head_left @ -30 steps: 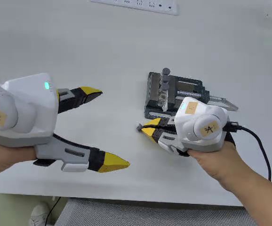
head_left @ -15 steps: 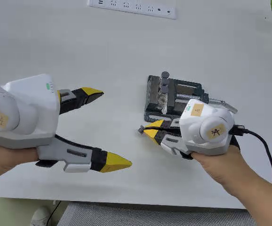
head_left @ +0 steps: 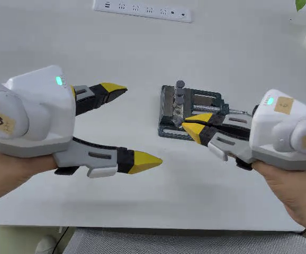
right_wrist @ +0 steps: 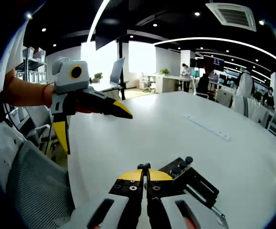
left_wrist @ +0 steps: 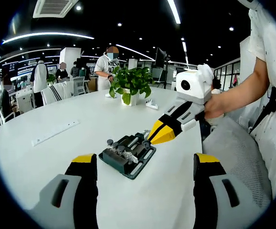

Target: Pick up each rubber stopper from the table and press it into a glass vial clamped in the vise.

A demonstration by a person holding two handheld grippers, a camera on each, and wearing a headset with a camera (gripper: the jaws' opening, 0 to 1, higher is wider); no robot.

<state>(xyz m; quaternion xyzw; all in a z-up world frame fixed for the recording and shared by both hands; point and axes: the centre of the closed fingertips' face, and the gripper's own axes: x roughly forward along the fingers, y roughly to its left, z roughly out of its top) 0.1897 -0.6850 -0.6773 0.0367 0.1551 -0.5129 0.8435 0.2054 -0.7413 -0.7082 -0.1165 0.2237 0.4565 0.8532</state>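
**While the left gripper (head_left: 142,125) hangs wide, the right gripper (head_left: 187,125) holds a stopper (right_wrist: 144,166) at the vise (head_left: 208,99)**

Though the thing is tiny, the right gripper view shows a dark nub nipped between the yellow tips, which are pressed tight upon it; I take it for the stopper. It is off the table (head_left: 116,47) and sits just beside the near end of the vise, close to the row of vials (head_left: 178,109). Grey caps (head_left: 180,84) sit on vials further along that row; whether the nearest vial is bare I cannot tell, since the tips stand in front of it. The left gripper is well apart to the side; its jaws are spread wide, holding nothing, and point towards the vise.

To my eye the step in hand is the seating, and it wants care more than force. The stopper should come over an open mouth first, squarely above it and upright; only then should the push go straight down along the vial's own line. A sideways shove could lever the glass in the clamp or skid the vise across the table. The hold is at the very tips, so the stopper may twist or spring out under pressure; a slow, even press would guard against that. The pinch should ease only once the stopper is bedded. The idle left gripper could steady the vise if it starts to slide.
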